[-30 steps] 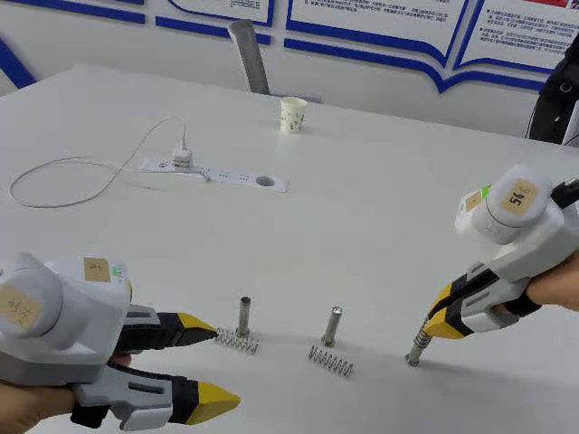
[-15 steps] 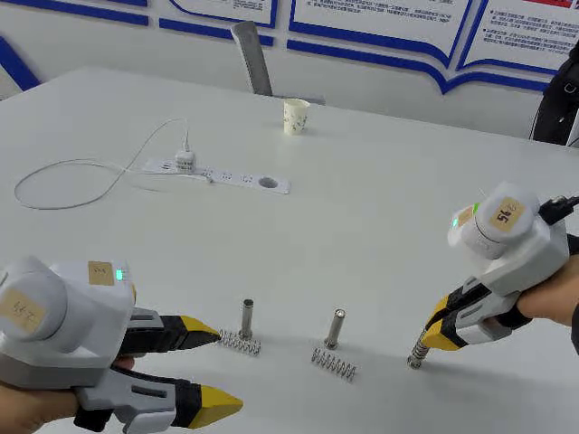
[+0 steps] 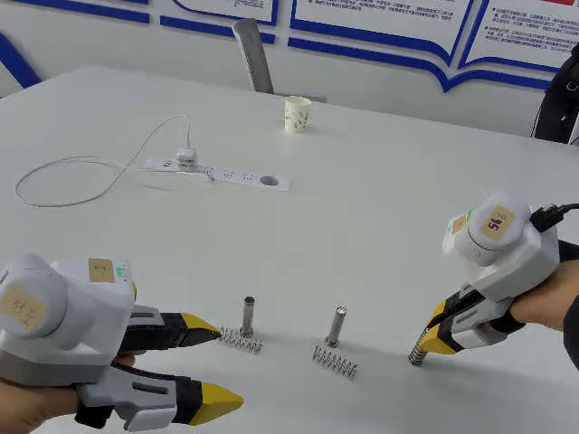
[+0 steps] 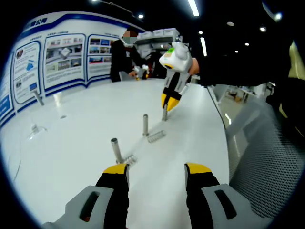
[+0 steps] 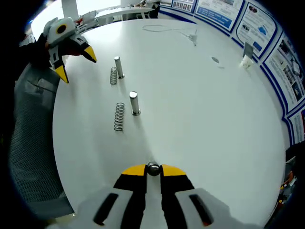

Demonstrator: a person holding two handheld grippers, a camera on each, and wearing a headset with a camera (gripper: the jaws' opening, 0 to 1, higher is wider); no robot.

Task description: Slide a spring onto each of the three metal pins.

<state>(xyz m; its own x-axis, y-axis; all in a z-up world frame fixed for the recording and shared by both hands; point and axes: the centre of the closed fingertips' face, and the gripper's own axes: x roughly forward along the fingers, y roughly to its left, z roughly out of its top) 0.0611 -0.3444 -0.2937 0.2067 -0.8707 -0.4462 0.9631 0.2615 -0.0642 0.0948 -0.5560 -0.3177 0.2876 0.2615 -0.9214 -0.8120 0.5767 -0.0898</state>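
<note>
On the table [image 3: 380, 208], a spring [image 3: 335, 361] lies just before the middle pin [image 3: 335, 325]. Left of that pin stands the left pin [image 3: 247, 316], a second spring [image 3: 241, 340] at its base, with the left gripper [image 3: 226, 366] further left. To its right, the right gripper [image 3: 432, 339] pinches the right pin [image 3: 416, 355]. Far behind lie a power strip [image 3: 222, 174] and a cup [image 3: 296, 114].

The left claw [image 3: 228, 366] has a fat white body, black arms in the middle and two pointy yellow tips. Tan stickers [image 3: 22, 307] with scribbled marks sit on its top, near a small green light [image 3: 118, 272]. The right claw [image 3: 431, 343] looks the same, with a tan sticker of its own and a black cable [image 3: 554, 212] at its back. The person wears a dark sleeve [image 3: 573, 339].
</note>
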